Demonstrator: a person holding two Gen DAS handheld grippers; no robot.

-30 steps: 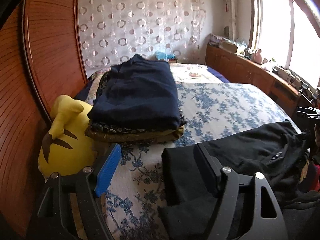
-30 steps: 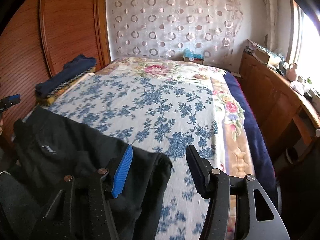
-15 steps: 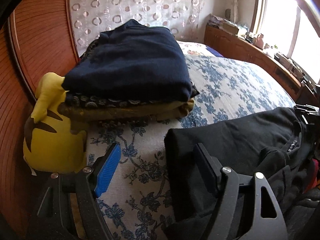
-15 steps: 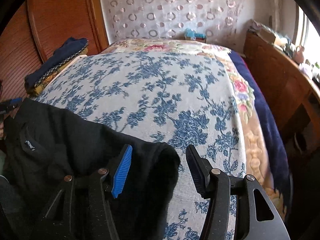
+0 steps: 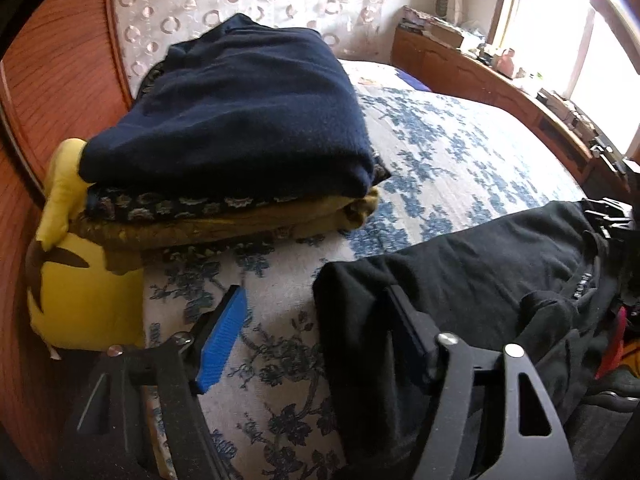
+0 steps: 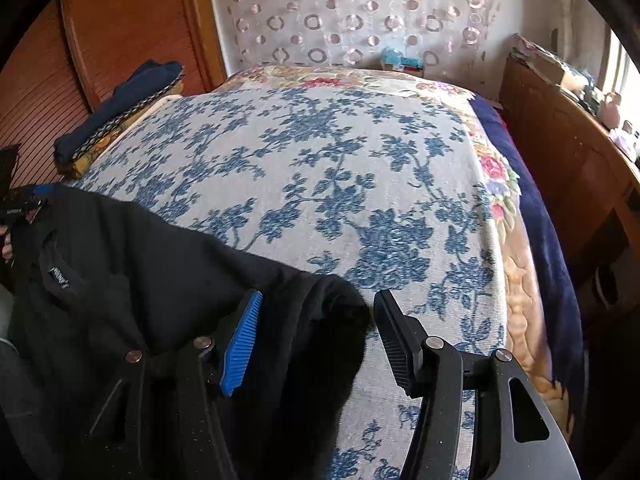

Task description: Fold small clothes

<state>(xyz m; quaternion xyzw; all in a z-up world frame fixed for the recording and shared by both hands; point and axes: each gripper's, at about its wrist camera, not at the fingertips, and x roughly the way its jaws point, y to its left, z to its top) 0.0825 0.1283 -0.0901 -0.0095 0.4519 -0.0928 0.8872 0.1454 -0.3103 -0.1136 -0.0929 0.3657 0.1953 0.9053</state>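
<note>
Your left tongs (image 5: 316, 336) stand apart but are closing, one black finger pressed into the near corner of the black fabric garment (image 5: 460, 276) and the blue-padded one over bare bedspread, so nothing is pinched yet. Your right tongs (image 6: 316, 336) stand apart too, straddling the garment's other near corner, with the cloth bunched between the blue pad and the black finger but not squeezed. The garment lies spread across the near edge of the bed, label showing towards its collar, so you look to be at the start of a fold: taking both near corners. Next you need both tongs to bite through the cloth's edge, not the bedspread beneath, then lift evenly and carry the edge away from you. The white bedspread with blue flowers (image 6: 340, 184) is soft and may ruck up. Beyond the garment, on its left side, a folded stack topped by a navy fleece (image 5: 240, 112) sits by a yellow plush toy (image 5: 80, 292) and the reddish wooden headboard (image 5: 60, 72); a circle-patterned curtain (image 6: 360, 8) hangs far behind, and a wooden cabinet (image 6: 568, 152) runs along the right.
</note>
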